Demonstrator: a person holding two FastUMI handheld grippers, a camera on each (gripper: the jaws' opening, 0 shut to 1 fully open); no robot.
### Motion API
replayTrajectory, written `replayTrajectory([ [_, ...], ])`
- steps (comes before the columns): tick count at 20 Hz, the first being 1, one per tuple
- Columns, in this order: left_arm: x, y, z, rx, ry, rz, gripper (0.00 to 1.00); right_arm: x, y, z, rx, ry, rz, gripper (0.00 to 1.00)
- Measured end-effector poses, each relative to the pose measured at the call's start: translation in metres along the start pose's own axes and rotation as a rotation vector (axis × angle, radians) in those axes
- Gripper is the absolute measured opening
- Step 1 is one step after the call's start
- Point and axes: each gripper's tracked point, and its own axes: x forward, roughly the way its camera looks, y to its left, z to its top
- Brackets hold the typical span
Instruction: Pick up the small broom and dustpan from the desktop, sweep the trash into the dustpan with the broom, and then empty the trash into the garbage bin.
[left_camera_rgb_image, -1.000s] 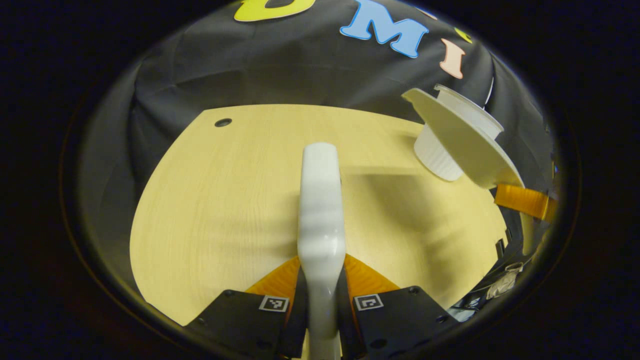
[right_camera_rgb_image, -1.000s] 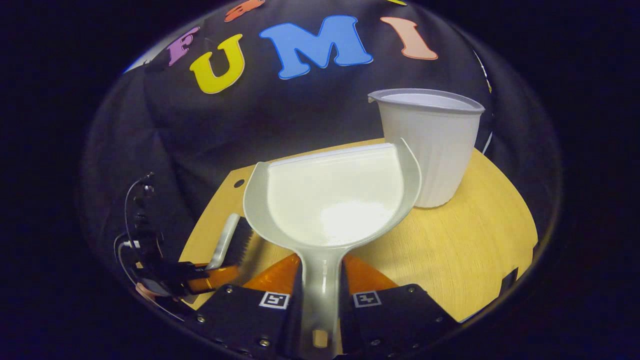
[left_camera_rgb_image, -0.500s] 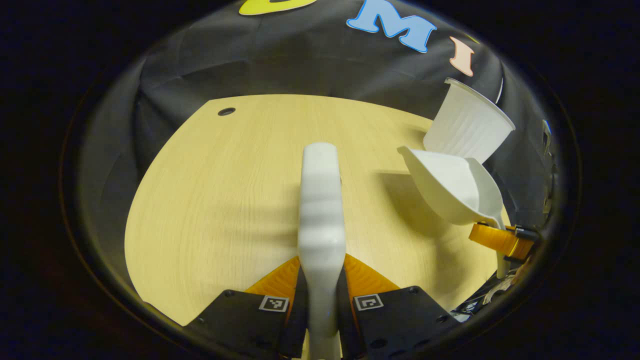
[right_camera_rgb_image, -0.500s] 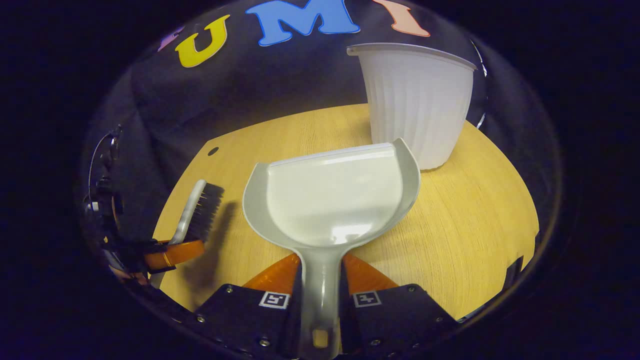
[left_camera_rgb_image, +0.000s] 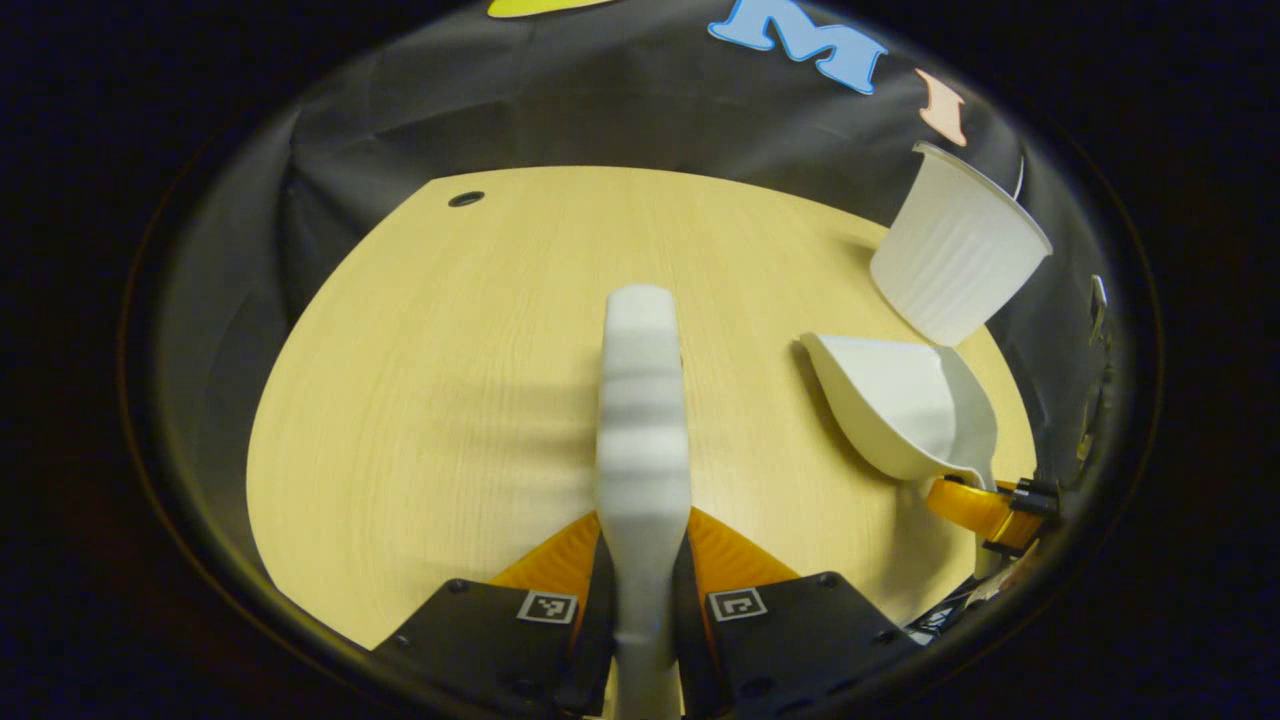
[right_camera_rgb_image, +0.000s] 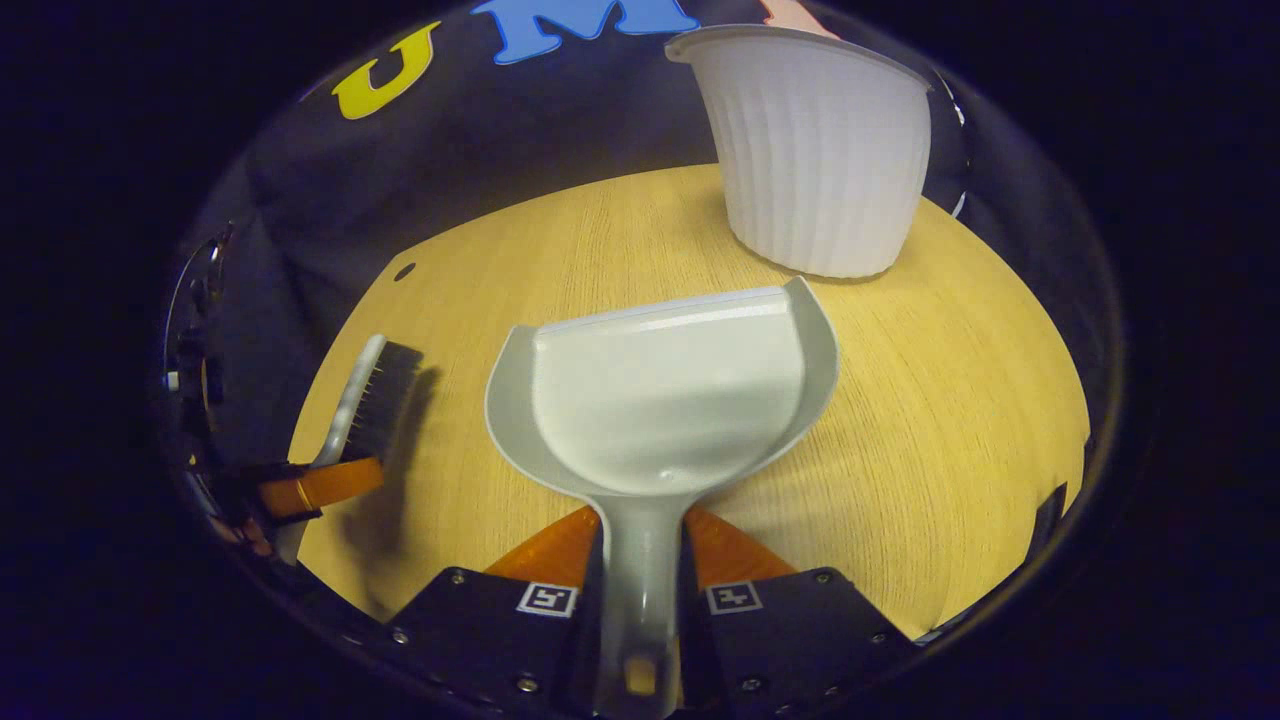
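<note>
Desktop (right_camera_rgb_image: 950, 400): one dustpan (right_camera_rgb_image: 660, 400), one broom (right_camera_rgb_image: 370, 400)

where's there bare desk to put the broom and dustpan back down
Widest bare patch: the desk left of the broom, out to the edge with the small hole. Also free: the strip between broom and dustpan. Crowded at the far right, where the bin stands just beyond the dustpan's lip.

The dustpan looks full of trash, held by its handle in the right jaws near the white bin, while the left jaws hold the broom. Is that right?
Not quite: the dustpan is empty. The right gripper view shows its scoop bare, with no trash in it. The rest holds: its handle sits in the right gripper, the white bin stands just beyond it on the desktop, and the left gripper holds the broom.
</note>
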Motion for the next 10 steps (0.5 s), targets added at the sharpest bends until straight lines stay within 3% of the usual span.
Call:
replayTrajectory([
  [10,-0.007,0.002,0.006,-0.008,0.030,0.022,0.35,-0.002,0.001,-0.002,0.030,0.036,0.013,0.34],
])
